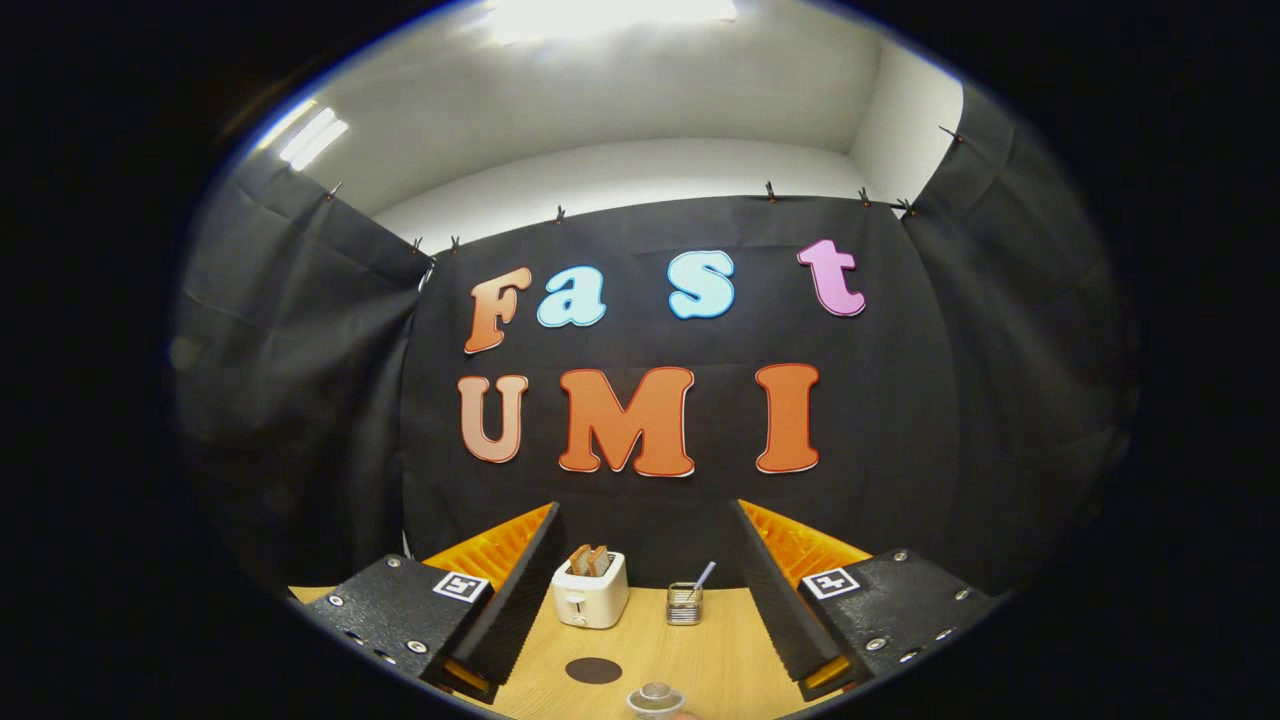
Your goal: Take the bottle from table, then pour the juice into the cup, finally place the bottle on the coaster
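Two fingers spread wide, holding nothing, gripper (640, 610) high | bottle cap (656, 692) peeks just below, nearer me than the coaster (593, 670) | toaster (590, 592) beyond coaster | I reckon it's liquid-heavy, slick: I'd grip mid-body, keep upright.

The coaster (593, 670) is a dark, flat oval disc lying on the wooden desk (720, 650), between the two fingers of the claw (640, 620), which stand wide apart with nothing held. A clear, round-rimmed object (656, 699) sits nearer than the coaster, just beside it, partly cut off; whether it is the cup or the bottle top cannot be determined.
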Available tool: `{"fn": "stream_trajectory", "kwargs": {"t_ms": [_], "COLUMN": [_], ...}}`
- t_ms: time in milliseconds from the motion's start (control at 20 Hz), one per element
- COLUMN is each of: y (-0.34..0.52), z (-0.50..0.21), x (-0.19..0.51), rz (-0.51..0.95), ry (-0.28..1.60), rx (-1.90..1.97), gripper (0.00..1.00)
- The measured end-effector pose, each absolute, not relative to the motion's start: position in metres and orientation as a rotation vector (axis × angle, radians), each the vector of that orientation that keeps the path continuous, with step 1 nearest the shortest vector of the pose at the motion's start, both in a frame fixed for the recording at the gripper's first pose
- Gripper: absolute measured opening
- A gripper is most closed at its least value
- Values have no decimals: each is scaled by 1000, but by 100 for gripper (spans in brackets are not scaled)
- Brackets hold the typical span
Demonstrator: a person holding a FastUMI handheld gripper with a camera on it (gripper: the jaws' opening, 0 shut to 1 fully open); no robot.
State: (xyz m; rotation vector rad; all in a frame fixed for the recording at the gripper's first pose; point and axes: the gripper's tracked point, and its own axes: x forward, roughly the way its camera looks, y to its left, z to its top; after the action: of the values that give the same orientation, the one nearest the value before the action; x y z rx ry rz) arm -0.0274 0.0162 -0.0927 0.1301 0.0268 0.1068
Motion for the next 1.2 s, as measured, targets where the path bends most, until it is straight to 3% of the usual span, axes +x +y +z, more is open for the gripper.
{"fn": "stream_trajectory", "kwargs": {"t_ms": [450, 650, 1200], "y": [43, 34, 35], "z": [-174, -212, -360], "x": [-46, -54, -65], "rz": [180, 134, 129], "ry": [52, 40, 276], "rx": [167, 95, 124], "gripper": [98, 98, 98]}}
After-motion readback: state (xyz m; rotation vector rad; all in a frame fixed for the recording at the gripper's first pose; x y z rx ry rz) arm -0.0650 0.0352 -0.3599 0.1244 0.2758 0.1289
